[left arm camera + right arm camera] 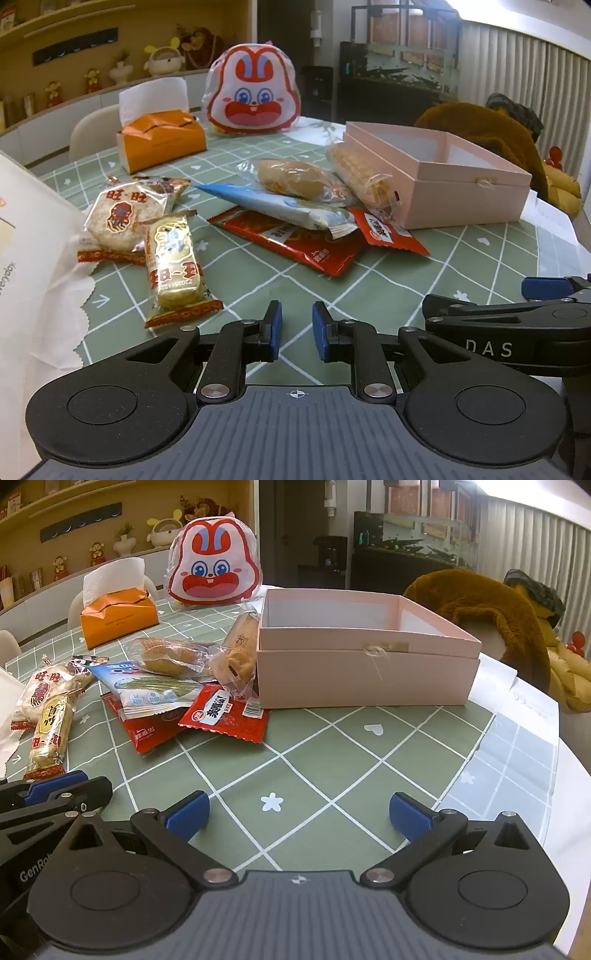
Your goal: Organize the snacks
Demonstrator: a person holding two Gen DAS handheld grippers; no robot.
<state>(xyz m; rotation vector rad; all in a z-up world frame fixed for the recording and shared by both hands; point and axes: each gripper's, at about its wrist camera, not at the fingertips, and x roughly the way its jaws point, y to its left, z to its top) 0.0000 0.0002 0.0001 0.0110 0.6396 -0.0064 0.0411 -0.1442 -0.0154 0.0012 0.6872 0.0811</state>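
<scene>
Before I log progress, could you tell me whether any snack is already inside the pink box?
No, the pink box shows only bare inner walls in the right wrist view.

The pink box (365, 675) hides its own floor behind the near wall, and the white paper bag (33, 236) is cut off at the left edge.

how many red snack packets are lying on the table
2 that I can see: a long red packet lying under the blue-and-white packet, and a smaller red packet to its right, near the pink box. Others may be hidden under the pile.
</scene>
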